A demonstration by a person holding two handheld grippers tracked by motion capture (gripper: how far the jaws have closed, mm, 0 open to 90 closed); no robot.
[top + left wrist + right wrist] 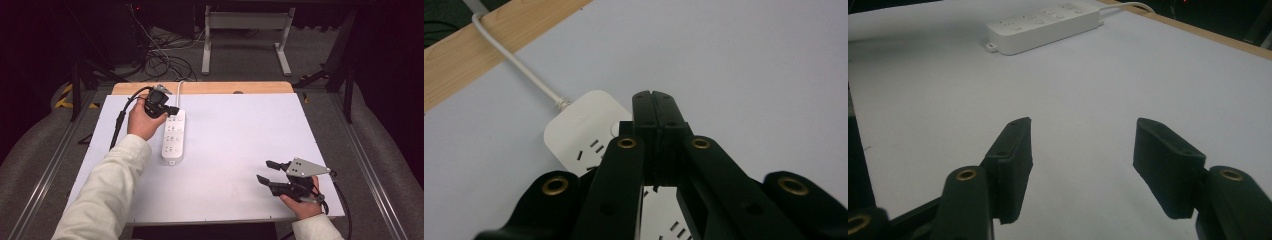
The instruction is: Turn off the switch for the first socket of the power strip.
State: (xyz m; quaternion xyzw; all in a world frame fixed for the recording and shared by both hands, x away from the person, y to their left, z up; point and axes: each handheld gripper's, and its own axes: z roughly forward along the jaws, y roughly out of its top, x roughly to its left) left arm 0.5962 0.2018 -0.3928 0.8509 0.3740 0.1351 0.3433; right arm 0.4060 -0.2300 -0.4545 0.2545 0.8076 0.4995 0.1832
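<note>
The fingers of the left gripper are pressed together with nothing between them, their tips lying over the far end of the white power strip, right by its round switch next to the cable entry. That strip lies lengthwise toward the far left part of the white surface, its far end near the far edge, where its white cable runs off over the wooden strip. The step in hand looks like pressing the switch with the closed tips. To do it well, I would keep the fingers shut so they act as one blunt point, centre them on the button rather than on the sockets beside it, and push straight down, so the strip does not slide or tip. Further right, near the near right corner of the surface, the right gripper rests in the person's hand with its fingers wide apart and holding nothing, well apart from the strip; it could steady the near end if the strip shifts.
</note>
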